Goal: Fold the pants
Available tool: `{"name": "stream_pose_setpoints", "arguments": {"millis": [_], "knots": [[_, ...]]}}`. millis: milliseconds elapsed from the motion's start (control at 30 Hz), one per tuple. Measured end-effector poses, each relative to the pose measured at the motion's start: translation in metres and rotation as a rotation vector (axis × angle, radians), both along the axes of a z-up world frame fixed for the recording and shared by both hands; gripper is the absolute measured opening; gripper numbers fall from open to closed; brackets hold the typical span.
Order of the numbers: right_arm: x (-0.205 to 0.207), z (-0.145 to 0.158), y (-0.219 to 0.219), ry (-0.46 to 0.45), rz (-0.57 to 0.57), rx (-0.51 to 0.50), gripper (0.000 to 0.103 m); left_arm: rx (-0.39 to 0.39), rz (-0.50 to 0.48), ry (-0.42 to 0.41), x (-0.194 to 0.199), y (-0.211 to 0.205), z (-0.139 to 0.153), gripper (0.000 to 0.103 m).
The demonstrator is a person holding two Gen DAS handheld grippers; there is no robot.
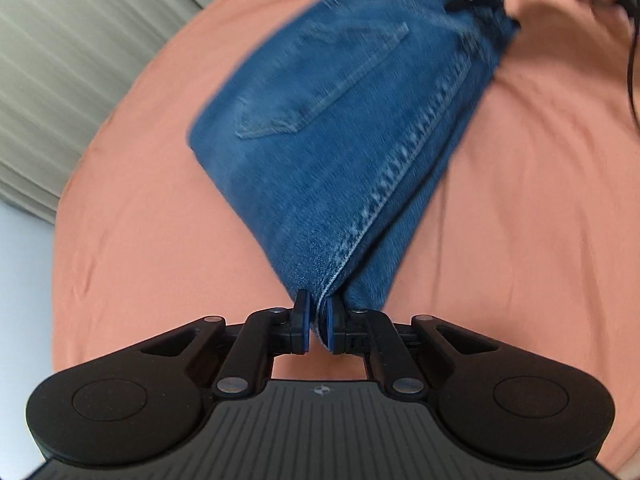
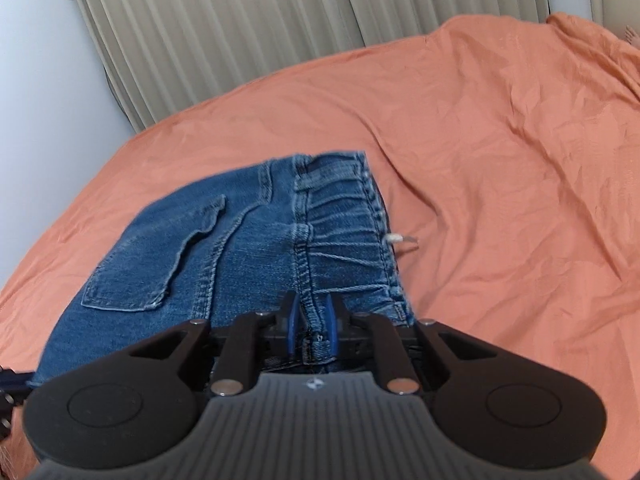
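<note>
The pants (image 1: pixel 340 128) are blue denim, folded into a compact bundle, and are held over an orange bed sheet (image 1: pixel 140 220). Pale stitching is seen along a thick seam (image 1: pixel 400 176), and a back pocket (image 2: pixel 160 248) with a pointed lower edge is sewn on one panel. In the right wrist view the waistband (image 2: pixel 344 220) is gathered into horizontal ridges, with a belt loop (image 2: pixel 320 178) across it and a small white tag (image 2: pixel 400 238) at its edge.

The left claw (image 1: pixel 318 322) is pressed together on a corner of the denim at the seam end; blue pads (image 1: pixel 330 320) are visible against the cloth. The right claw (image 2: pixel 311 320) is pinched on a fold of the waistband.

The left wrist view is motion-blurred, so fine weave cannot be made out. The right claw appears there only as a dark smear at the far corner of the pants. The underside of the bundle is hidden.

The sheet is matte and creased, spread over a bed. Pleated beige curtains (image 2: pixel 240 32) and a white wall (image 2: pixel 36 80) are seen behind.
</note>
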State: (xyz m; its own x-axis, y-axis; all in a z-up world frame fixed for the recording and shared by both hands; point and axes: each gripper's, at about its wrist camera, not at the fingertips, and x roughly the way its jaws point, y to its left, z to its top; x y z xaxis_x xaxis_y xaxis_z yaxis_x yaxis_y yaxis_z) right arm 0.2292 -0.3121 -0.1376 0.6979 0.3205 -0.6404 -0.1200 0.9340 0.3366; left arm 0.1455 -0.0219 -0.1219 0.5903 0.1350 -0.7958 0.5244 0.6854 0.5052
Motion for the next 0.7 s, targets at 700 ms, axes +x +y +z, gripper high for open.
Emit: {"name": "stream_pose_setpoints", "arguments": {"millis": [700], "knots": [[-0.022,0.013,0.003,-0.078,0.009,-0.068,0.039,-0.240,0.159,0.001,-0.031,0.030,0.049,0.034]]}}
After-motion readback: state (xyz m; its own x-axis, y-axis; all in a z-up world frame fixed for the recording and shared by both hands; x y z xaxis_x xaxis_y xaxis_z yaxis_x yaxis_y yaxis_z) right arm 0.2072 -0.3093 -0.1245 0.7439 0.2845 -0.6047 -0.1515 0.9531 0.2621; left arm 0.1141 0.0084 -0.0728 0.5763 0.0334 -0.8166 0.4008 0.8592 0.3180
